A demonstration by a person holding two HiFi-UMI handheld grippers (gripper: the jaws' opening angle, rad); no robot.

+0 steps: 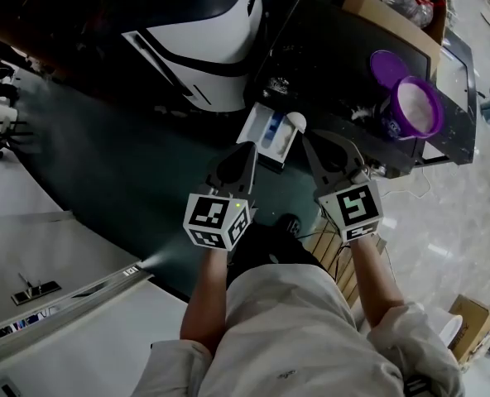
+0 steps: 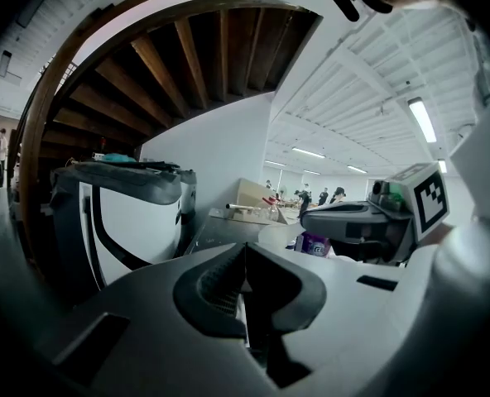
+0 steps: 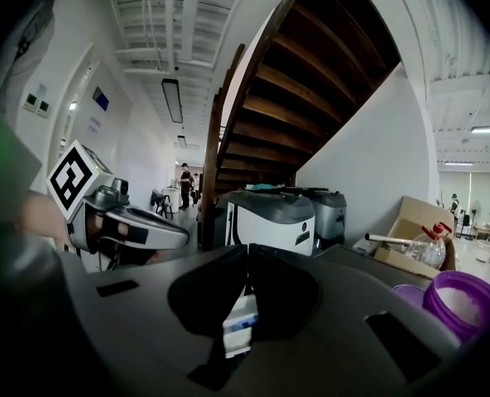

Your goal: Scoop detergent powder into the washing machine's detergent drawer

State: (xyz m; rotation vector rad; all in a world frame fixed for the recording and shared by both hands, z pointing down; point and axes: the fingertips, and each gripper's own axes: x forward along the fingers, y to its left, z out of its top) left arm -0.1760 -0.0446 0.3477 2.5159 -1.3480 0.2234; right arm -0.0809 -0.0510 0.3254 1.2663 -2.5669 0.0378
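Both grippers shut and empty at the open detergent drawer

In the head view the left gripper [image 1: 247, 147] and the right gripper [image 1: 309, 136] were side by side and near each other. Each gripper's own view showed its fingers pressed together with nothing between them. The white detergent drawer [image 1: 270, 132], with a blue insert, stuck out of the dark washing machine [image 1: 328, 56]. It was at 12 o'clock from the left gripper's tips and just beside the right gripper's tips at 9 o'clock. A purple tub [image 1: 412, 108] of white powder stood open on the machine's dark top, at 2 o'clock from the right gripper and well apart from it. Its purple lid [image 1: 386, 66] lay just beside the tub at 11 o'clock. A cardboard box [image 1: 394, 15] sat beyond them at 12 o'clock.
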